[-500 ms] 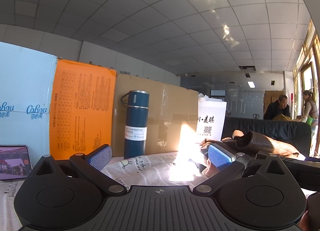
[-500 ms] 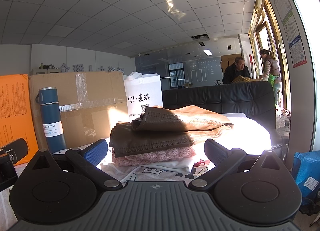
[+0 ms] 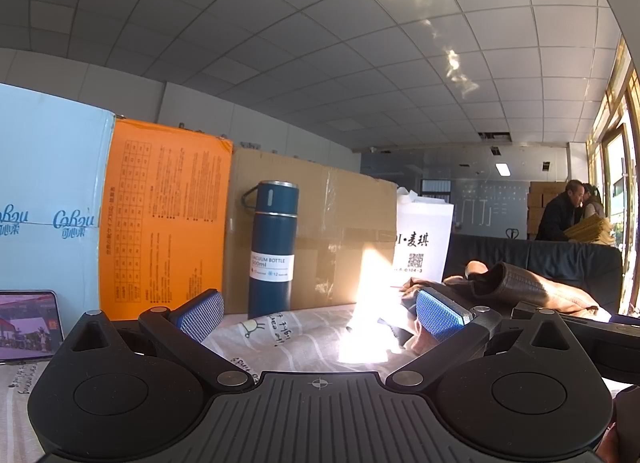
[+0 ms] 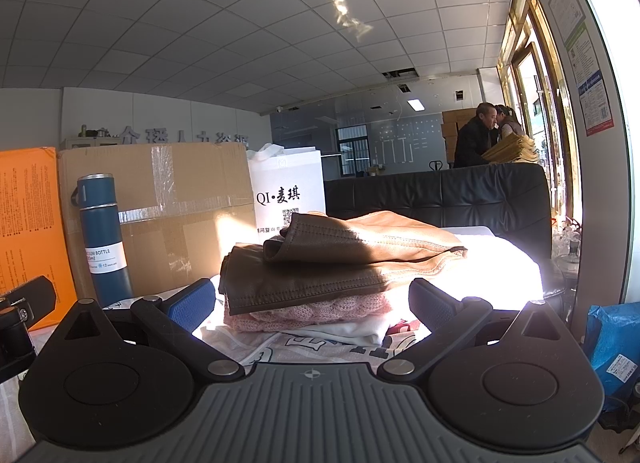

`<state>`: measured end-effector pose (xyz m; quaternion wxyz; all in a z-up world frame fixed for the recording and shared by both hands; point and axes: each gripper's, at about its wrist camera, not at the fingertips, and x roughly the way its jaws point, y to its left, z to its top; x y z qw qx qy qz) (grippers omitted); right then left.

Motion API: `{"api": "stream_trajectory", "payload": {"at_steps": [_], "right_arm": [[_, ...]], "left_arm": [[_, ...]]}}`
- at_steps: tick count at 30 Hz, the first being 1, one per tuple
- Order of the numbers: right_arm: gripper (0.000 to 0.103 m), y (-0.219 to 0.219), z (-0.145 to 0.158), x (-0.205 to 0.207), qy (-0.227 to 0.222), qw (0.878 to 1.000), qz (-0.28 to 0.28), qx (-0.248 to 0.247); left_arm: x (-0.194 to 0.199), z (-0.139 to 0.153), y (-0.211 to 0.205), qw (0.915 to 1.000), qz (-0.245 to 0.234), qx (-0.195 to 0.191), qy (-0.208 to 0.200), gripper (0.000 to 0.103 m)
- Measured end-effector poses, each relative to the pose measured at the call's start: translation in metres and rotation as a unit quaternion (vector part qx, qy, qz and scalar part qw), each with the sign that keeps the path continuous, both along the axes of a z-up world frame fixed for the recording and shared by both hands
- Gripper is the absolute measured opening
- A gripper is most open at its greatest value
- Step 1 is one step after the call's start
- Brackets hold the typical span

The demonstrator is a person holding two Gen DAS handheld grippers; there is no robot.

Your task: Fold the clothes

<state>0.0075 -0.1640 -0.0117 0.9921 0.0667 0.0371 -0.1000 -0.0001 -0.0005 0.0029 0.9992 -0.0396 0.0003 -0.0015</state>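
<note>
A stack of folded clothes sits on the table: a brown leather jacket (image 4: 340, 259) on top, a pink knit (image 4: 308, 313) under it, then a white garment (image 4: 348, 333). My right gripper (image 4: 312, 303) is open and empty, just in front of the stack. My left gripper (image 3: 320, 315) is open and empty, to the left of the stack over the printed tablecloth (image 3: 288, 339). The jacket also shows in the left wrist view (image 3: 520, 287) at the right.
A blue vacuum bottle (image 3: 272, 251) stands before a cardboard box (image 3: 340, 231), an orange box (image 3: 160, 219) and a pale blue box (image 3: 48, 215). A white bag (image 4: 288, 195), a phone (image 3: 28, 323), a black sofa (image 4: 460, 195) and two people (image 4: 488, 139) are behind.
Both grippers have shifted only slightly. The clothes stack has not moved. The two people at the back have moved closer together.
</note>
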Motion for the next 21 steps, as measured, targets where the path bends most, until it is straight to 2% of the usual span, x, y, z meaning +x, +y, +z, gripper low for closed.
{"api": "stream_trajectory", "payload": {"at_steps": [21], "right_arm": [[0.103,0.0028,-0.0005,0.0009,0.006,1.0,0.014,-0.006]], "left_arm": [[-0.0004,-0.0021,0.002,1.0,0.002,-0.001,0.001,0.103]]}}
